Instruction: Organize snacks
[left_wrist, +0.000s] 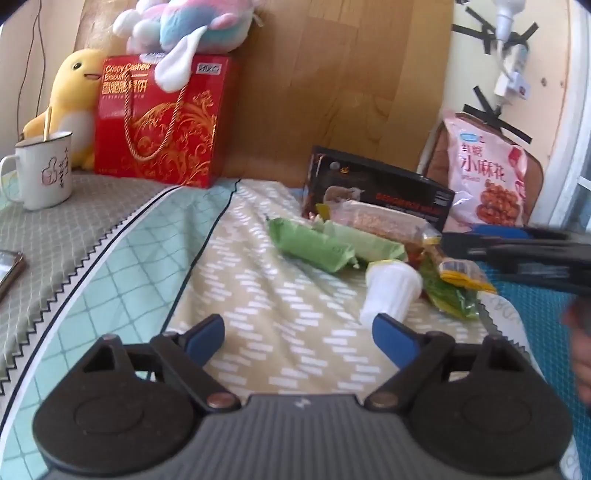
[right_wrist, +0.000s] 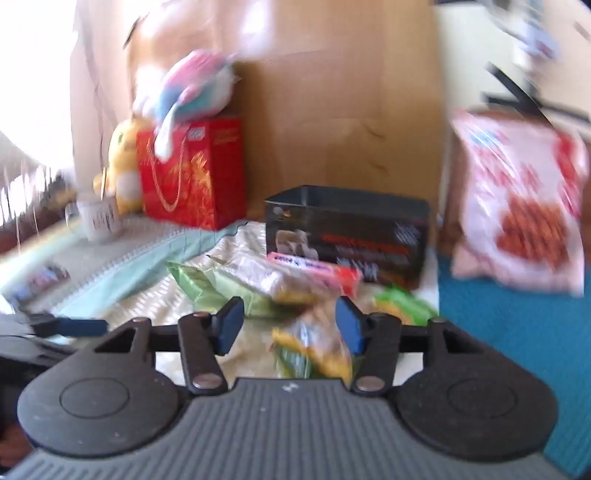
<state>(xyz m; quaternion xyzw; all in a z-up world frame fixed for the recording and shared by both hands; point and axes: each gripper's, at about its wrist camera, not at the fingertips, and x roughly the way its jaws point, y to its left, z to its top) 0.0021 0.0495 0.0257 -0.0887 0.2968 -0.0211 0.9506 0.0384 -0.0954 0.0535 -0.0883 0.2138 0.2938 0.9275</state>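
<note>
down near the lens, the left gripper hangs over the patterned bedspread with its jaws spread wide and nothing between them; a white ribbed cup lies on its side just beyond the right blue pad. likewise the right gripper has its jaws apart, hovering low over a yellow-and-clear snack bag that shows between the pads, though the blur makes it unclear whether they touch it. past the cup sits the heap of snacks: two green packets side by side, a clear bag of brownish bits resting on them, and a green-and-yellow wrapper at the right. in the right wrist view a pink-and-red bar lies across the pile. behind the heap stands an open black box, and to its right a pink snack bag leans upright. farther back left are a white mug, a red gift box, a yellow plush and a pastel plush on top of the box
</note>
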